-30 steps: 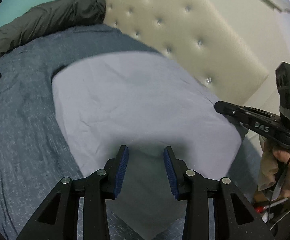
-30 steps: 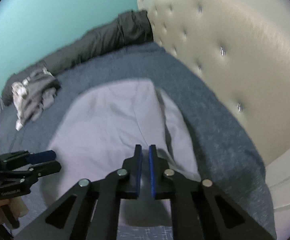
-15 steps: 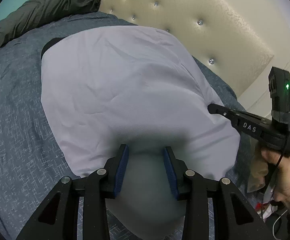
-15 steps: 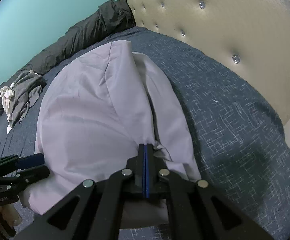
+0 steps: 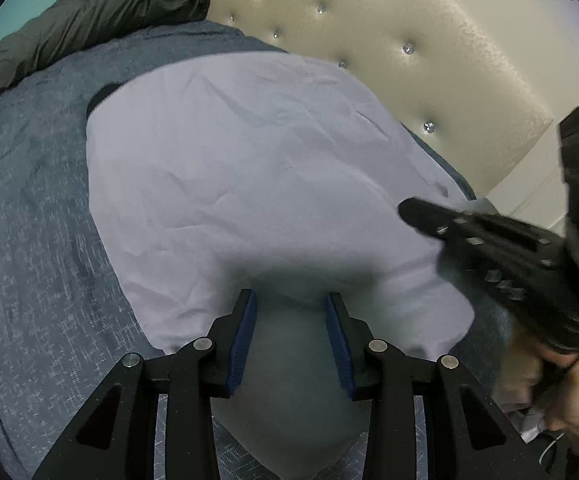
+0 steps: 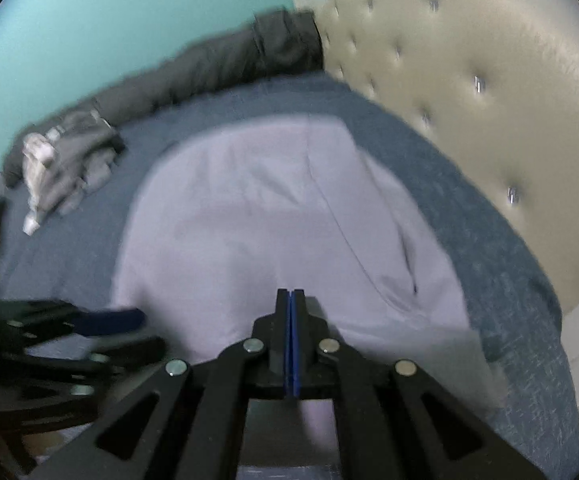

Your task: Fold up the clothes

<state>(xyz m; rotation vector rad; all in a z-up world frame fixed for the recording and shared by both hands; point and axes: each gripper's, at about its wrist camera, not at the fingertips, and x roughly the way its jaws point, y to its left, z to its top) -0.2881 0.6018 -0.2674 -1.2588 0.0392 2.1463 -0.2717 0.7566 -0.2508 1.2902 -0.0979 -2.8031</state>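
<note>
Lilac garment [image 5: 249, 168], one, lies on the bed [image 5: 29, 240]; left gripper [image 5: 291, 340] fingers spread, right gripper [image 6: 291, 344] fingers pressed together, both angled down.

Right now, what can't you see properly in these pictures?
- Near edge of the lilac garment: in the left wrist view the left tongs cover it.
- Whether the right tongs pinch cloth: their shut tips hide it, and that view is blurry.
- Grey clothes pile: blurred in the right wrist view, nearly cut off at the left edge in the other.
- What kind of garment it is: its folded shape doesn't tell.
</note>
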